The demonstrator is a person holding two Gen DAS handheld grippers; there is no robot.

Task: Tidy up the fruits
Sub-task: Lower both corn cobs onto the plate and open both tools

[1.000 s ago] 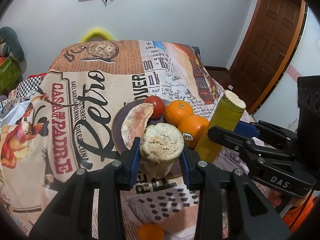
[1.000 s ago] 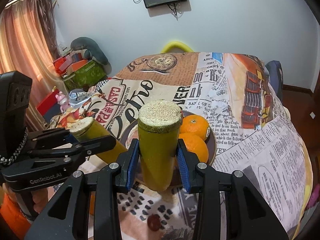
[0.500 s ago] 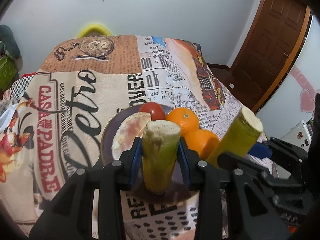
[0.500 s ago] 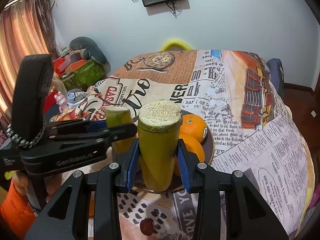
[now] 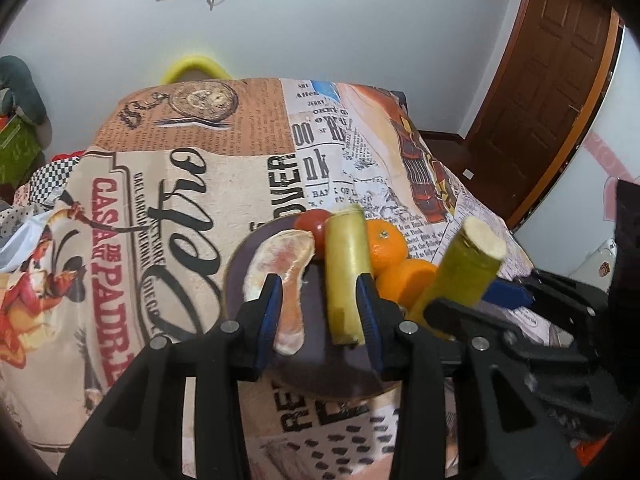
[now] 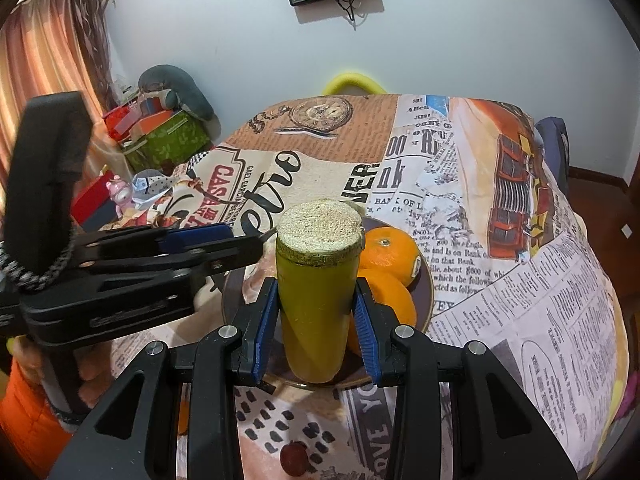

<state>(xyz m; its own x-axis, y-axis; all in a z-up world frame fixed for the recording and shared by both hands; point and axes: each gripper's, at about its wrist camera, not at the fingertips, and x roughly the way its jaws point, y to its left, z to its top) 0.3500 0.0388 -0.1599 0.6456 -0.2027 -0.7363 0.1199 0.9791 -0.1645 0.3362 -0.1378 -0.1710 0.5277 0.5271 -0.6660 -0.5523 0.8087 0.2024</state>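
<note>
Newsprint-patterned cloth covers the worktop [image 5: 168,184], with a pale wall and brown door behind. At the left gripper [image 5: 318,308] the fingers are spread wide: a pale sugarcane piece [image 5: 346,276] lies on the dark plate [image 5: 320,372] against the right pad only, and the left pad sits over the pomelo segment [image 5: 280,280]. The right gripper [image 6: 316,320] is clamped on a second, greener cane piece [image 6: 314,300], held upright above the plate's near edge.

Likely trouble: the released cane is round and rests against the tomato [image 5: 310,222] and the two oranges [image 5: 386,246], so pulling the left fingers back carelessly could drag or roll it off the plate. Setting the second piece down could crowd the oranges toward the rim. A small dark fruit [image 6: 294,458] lies loose on the cloth nearby.
</note>
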